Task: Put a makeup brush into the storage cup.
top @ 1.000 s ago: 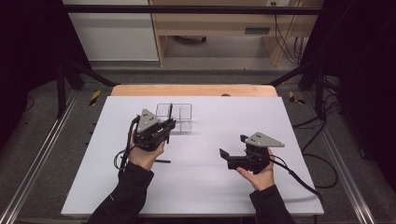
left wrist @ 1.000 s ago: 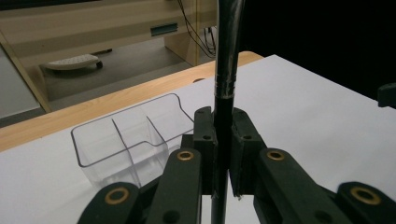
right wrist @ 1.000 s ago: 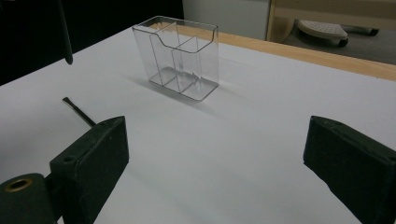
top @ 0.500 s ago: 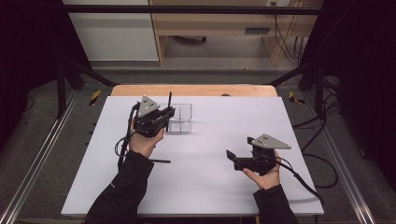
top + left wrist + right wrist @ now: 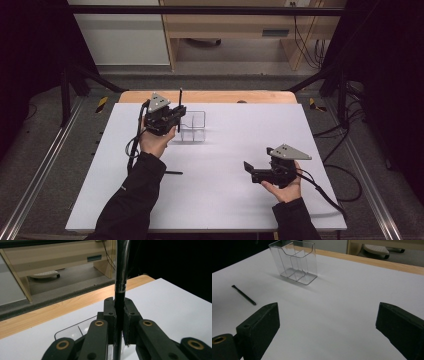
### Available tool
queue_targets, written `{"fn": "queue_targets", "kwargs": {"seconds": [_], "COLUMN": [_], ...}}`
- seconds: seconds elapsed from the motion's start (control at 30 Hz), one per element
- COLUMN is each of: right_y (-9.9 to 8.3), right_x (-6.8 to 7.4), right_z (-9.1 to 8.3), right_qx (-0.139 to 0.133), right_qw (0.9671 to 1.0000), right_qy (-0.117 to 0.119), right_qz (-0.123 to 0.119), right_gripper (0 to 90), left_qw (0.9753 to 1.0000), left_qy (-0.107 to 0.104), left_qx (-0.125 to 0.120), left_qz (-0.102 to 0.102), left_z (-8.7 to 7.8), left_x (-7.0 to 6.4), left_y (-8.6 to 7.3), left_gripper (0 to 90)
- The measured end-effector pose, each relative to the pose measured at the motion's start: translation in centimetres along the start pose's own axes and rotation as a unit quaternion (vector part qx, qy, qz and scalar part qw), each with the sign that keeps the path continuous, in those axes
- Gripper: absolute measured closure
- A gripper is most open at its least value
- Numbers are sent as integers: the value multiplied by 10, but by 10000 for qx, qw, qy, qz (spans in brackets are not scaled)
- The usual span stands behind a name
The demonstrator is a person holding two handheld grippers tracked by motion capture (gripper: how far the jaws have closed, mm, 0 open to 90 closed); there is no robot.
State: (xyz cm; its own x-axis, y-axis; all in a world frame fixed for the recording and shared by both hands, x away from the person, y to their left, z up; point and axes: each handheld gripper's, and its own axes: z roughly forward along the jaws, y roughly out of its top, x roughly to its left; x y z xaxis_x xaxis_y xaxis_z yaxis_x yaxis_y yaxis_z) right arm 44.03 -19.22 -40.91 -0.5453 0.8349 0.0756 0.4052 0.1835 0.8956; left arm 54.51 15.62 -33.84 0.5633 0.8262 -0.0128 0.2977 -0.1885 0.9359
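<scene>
I am carrying a slim black pen (image 5: 119, 290) upright toward the clear plastic organizer (image 5: 194, 125), and doing this well means keeping the pen vertical and lining its lower tip over one compartment before lowering (which compartment, I cannot yet tell). My left gripper (image 5: 119, 322) is clamping the pen mid-shaft, just beside the organizer's near-left wall. My right gripper (image 5: 327, 322) is hanging wide open, well apart, over the white table (image 5: 240, 200), where a second pen (image 5: 244, 295) is lying flat.
</scene>
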Motion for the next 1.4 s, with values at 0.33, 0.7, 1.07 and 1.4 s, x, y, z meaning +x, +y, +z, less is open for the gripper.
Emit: {"fn": "queue_targets", "kwargs": {"seconds": [0.33,0.7,1.07,1.4], "right_y": [-2,0,1,1], "right_x": [-3,-7,-8,-9], "right_z": [0,-5,-7,-7], "right_qx": [35,-53,-81,-63], "right_qw": [9999,9999,9998,9998], "right_qy": [-99,-133,-146,-145], "right_qz": [0,65,94,88], "right_gripper": [52,53,55,54], "left_qw": [10000,9997,9996,9996], "left_qy": [19,153,223,252], "left_qx": [-42,-121,-91,-63], "left_qz": [-78,-114,-121,-121], "left_z": [11,23,38,50], "left_x": [9,17,21,22], "left_y": [5,14,15,13], "left_gripper": [824,824,824,824]}}
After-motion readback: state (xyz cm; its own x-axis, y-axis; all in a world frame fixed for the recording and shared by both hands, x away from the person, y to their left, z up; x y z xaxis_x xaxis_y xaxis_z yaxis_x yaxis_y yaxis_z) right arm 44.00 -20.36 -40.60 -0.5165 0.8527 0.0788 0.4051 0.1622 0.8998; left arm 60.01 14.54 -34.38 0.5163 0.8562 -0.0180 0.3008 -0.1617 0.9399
